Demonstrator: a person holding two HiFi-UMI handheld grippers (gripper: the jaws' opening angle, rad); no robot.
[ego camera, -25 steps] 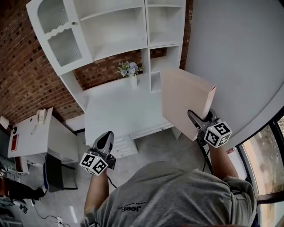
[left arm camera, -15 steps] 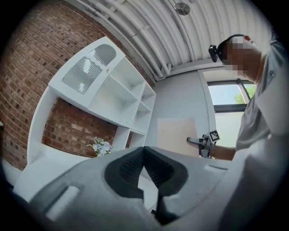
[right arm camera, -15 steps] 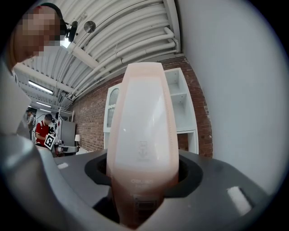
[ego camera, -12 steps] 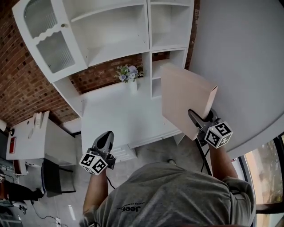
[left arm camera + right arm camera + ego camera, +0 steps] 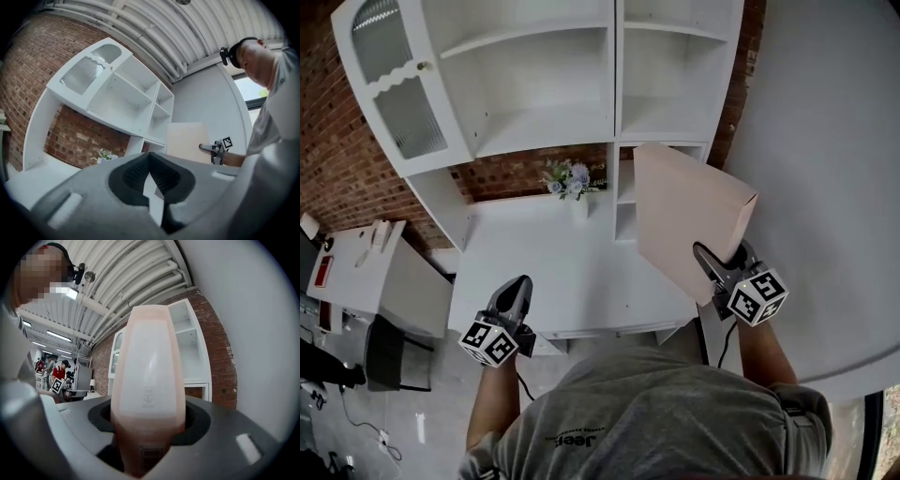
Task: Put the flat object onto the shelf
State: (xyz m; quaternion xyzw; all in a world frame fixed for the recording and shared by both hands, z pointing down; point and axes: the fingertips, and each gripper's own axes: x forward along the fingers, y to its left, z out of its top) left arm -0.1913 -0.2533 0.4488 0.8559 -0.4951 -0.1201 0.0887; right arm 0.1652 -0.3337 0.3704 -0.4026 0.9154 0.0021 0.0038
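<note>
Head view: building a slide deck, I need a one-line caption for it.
Right hand-held gripper grips a flat beige box upright, facing the white shelf unit above the desk.

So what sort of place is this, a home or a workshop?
Probably a workshop or lab hall with a mock home corner. A white shelf unit and desk stand against a brick wall, but the ribbed metal ceiling and the other people in the background suggest a shared workspace.

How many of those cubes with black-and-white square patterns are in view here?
2. The left cube rides on the left hand-held gripper; the right cube rides on the right hand-held gripper, which clamps the flat beige box. None seems hidden.
</note>
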